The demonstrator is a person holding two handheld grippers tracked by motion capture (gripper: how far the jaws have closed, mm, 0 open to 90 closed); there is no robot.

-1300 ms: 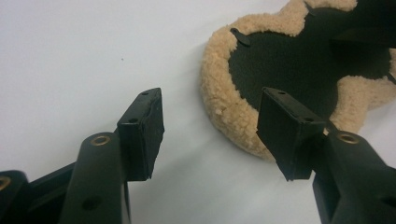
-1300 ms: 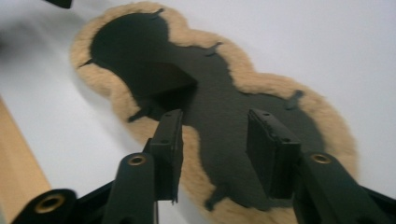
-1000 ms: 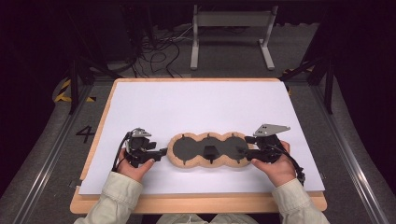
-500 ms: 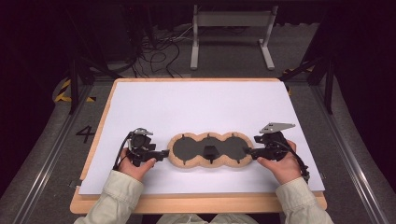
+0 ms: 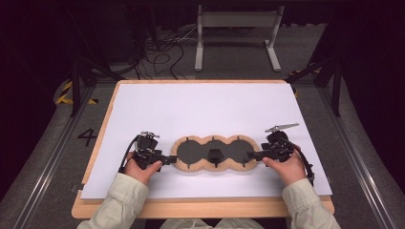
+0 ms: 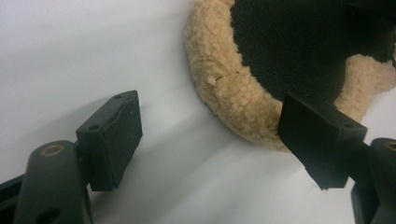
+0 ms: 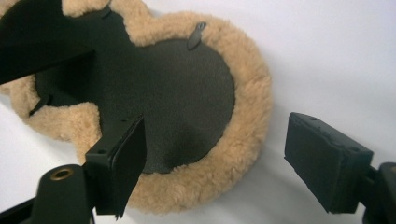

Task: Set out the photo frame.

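A three-lobed pad [image 5: 210, 140] with a tan fleece rim and a black inside lies flat on the white sheet [image 5: 205, 109]. My left gripper [image 5: 173, 160] is at its left end and my right gripper [image 5: 250, 155] at its right end, each in a hand. In the left gripper view my left gripper [image 6: 210, 105] stands open; the fleece rim [image 6: 219, 70] lies ahead, clear of the left pad. In the right gripper view my right gripper [image 7: 217, 140] is open astride the rim [image 7: 254, 93], pads not pressing. Both sets of jaws have just been opening.
The sheet covers a wooden table [image 5: 200, 209] whose near edge is by the person's sleeves. A small black tab [image 5: 214, 153] sits in the pad's middle lobe. Beyond the table are floor cables [image 5: 162, 52] and a metal stand [image 5: 236, 21].
Both grippers' jaws stand wider apart than before, off the pad's ends. The right hand has shifted slightly toward the near edge. The pad has not moved.
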